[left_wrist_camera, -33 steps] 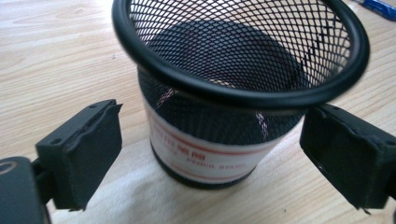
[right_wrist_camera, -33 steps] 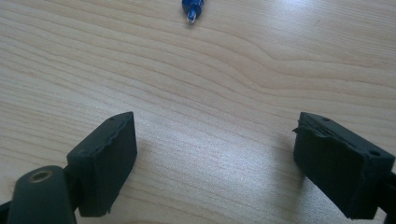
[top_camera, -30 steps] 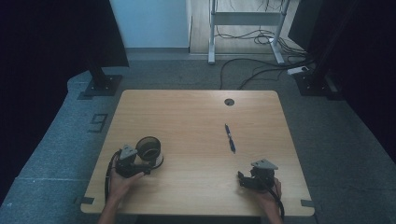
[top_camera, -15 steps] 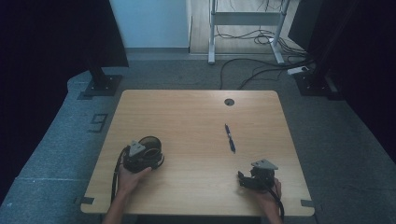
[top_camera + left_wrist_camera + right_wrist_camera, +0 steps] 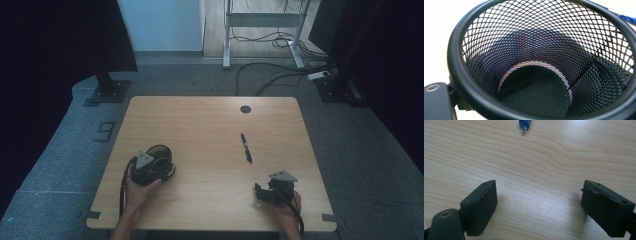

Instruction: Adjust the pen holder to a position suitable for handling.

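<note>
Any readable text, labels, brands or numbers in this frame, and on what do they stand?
"9": a dark numeral on the grey floor left of the table, at.
The blue pen shows no print large enough to read.
The black mesh cup carries no label.
Both grippers, left gripper and right gripper, show no markings.

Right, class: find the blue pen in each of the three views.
High view: blue pen lies right of centre on the table.
Left gripper view: a blue sliver at top right, beyond the mesh cup's rim.
Right gripper view: its tip at the top edge, left of centre.
Shared landmark: the wooden table.
</note>
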Demonstrator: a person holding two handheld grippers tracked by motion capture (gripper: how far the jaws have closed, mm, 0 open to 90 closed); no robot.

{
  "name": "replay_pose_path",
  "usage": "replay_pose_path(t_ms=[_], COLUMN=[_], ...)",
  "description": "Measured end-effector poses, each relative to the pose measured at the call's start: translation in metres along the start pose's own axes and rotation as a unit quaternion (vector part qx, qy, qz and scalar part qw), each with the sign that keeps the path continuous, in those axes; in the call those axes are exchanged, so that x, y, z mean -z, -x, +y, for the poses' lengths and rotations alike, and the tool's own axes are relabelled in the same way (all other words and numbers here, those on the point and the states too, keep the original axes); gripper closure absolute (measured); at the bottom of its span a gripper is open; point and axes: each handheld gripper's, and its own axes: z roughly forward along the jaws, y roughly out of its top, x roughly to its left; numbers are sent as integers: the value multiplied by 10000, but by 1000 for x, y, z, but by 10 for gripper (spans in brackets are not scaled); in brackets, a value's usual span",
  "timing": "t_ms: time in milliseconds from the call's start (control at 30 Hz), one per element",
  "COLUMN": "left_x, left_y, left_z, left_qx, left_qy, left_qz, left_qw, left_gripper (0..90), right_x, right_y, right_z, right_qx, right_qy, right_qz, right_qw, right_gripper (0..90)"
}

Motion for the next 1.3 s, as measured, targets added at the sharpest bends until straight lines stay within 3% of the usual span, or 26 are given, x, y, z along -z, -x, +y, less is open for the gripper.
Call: replay_pose_path(t_ms=[200,400,900,1300], left_x=[5,5,10,-7], left_y=[2,8,16,37], left_z=[3,6,22,30], left_qx=[31,-95,-176,-289], left_qy=[22,2,26,-45], left_qz=[-63,-66,-110,-255], left_qw=[10000,9999,9998,9992], left_gripper=[97,97,97,97], right_x=[0,0,0,0], right_y=[0,0,0,0], right_z=[0,0,0,0], right_qx=[2,0,1,2], right_qy=[-4,2,3,-2], right_qz=[-3,1,2,-2], right_qw=[10000,10000,10000,10000], right_gripper=[127,128,128,129])
